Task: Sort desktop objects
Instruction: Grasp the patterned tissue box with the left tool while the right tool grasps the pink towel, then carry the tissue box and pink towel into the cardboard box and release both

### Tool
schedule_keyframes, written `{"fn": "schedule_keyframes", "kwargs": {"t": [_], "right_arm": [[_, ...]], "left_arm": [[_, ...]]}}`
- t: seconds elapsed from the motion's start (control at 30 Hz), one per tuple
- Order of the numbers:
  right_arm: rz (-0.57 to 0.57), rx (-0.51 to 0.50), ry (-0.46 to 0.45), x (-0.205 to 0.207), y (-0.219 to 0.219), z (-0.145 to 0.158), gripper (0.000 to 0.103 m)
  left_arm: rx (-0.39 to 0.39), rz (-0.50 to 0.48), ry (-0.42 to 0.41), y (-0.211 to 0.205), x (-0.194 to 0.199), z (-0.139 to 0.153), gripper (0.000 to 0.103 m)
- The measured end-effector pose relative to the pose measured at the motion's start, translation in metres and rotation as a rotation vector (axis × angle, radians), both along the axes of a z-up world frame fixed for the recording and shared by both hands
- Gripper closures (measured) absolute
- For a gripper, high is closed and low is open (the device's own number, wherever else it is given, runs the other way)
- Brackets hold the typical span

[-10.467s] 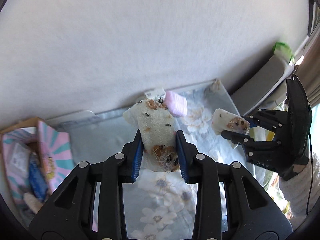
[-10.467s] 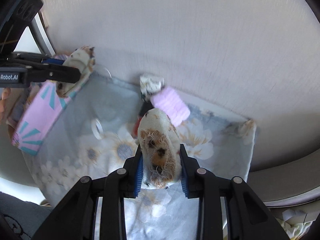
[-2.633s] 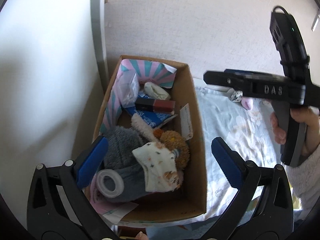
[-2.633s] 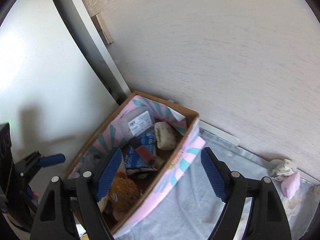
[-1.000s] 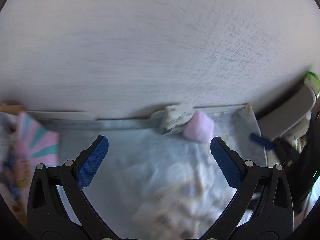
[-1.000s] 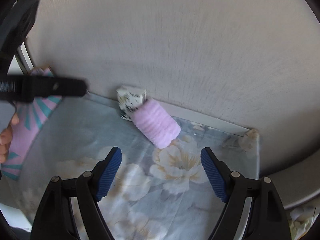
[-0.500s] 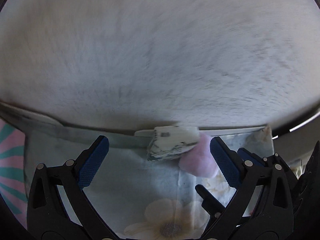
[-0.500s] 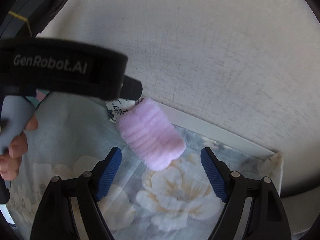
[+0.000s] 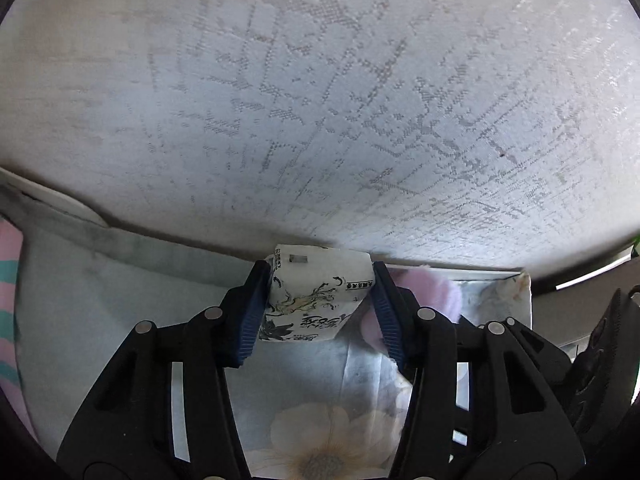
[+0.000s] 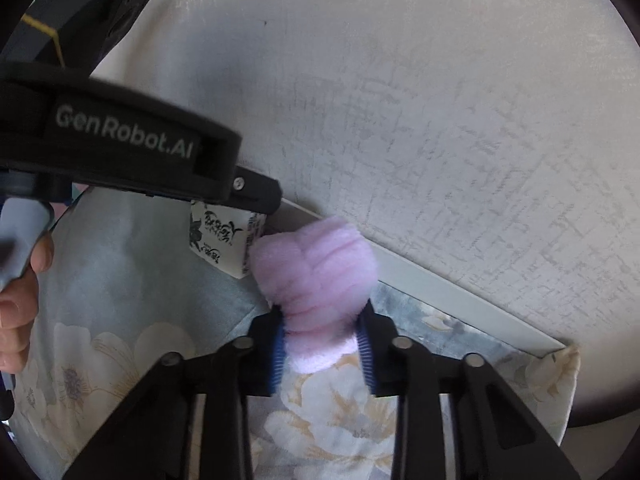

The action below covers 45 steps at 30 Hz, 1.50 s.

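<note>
A small white pack with black ink-style print [image 9: 316,296] lies against the wall on the flowered cloth [image 9: 312,432]. My left gripper [image 9: 318,312] has its blue pads pressed on both sides of the pack, its jaws still closing. Right beside it lies a fluffy pink roll [image 10: 316,280], partly seen behind the left gripper's right finger [image 9: 436,296]. My right gripper [image 10: 322,344] squeezes the near end of the pink roll, jaws closing on it. In the right wrist view the left gripper body [image 10: 120,140] reaches over the white pack [image 10: 220,240].
A textured white wall [image 9: 320,100] rises directly behind both objects, with a pale ledge [image 10: 460,292] along its foot. A pink and teal striped box edge [image 9: 8,300] shows at far left. A person's fingers [image 10: 20,300] hold the left gripper's handle.
Both grippers went from wide open to closed on their objects: the left onto the white printed pack, the right onto the pink roll. Both dropped closer to the cloth.
</note>
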State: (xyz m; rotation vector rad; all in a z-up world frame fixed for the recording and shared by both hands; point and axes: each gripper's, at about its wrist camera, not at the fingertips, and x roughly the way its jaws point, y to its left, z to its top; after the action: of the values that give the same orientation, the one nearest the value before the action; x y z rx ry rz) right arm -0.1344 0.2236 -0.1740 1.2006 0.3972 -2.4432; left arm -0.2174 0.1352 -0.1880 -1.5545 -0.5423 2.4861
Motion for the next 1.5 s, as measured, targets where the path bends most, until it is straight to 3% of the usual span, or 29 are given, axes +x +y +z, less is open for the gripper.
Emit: {"fn": "schedule_keyframes", "kwargs": {"t": [0.33, 0.5, 0.7, 0.77, 0.97, 1.07, 1.13, 1.3, 1.5], "right_arm": [[-0.071, -0.071, -0.011, 0.035, 0.021, 0.040, 0.077], [-0.064, -0.097, -0.023, 0.060, 0.025, 0.084, 0.077], [-0.029, -0.107, -0.030, 0.074, 0.013, 0.132, 0.077], [-0.005, -0.090, -0.009, 0.077, 0.001, 0.149, 0.077], [0.089, -0.114, 0.037, 0.076, -0.045, 0.194, 0.077], [0.138, -0.131, 0.058, 0.052, -0.055, 0.209, 0.077], [0.175, -0.144, 0.063, 0.033, -0.086, 0.222, 0.077], [0.273, -0.160, 0.061, 0.025, -0.135, 0.224, 0.077], [0.376, -0.175, 0.015, 0.010, -0.200, 0.217, 0.077]], "left_arm": [[-0.045, -0.094, 0.053, 0.015, 0.037, 0.050, 0.056], [-0.029, -0.133, 0.063, 0.004, 0.066, 0.088, 0.056], [-0.086, -0.115, 0.116, -0.024, 0.105, 0.136, 0.056], [-0.095, -0.103, 0.135, -0.033, 0.115, 0.148, 0.056], [-0.101, 0.001, 0.179, -0.110, 0.131, 0.190, 0.056], [-0.109, 0.051, 0.197, -0.134, 0.138, 0.203, 0.056], [-0.110, 0.091, 0.207, -0.156, 0.145, 0.210, 0.056], [-0.121, 0.162, 0.204, -0.202, 0.154, 0.221, 0.056], [-0.107, 0.236, 0.170, -0.251, 0.164, 0.209, 0.056]]}}
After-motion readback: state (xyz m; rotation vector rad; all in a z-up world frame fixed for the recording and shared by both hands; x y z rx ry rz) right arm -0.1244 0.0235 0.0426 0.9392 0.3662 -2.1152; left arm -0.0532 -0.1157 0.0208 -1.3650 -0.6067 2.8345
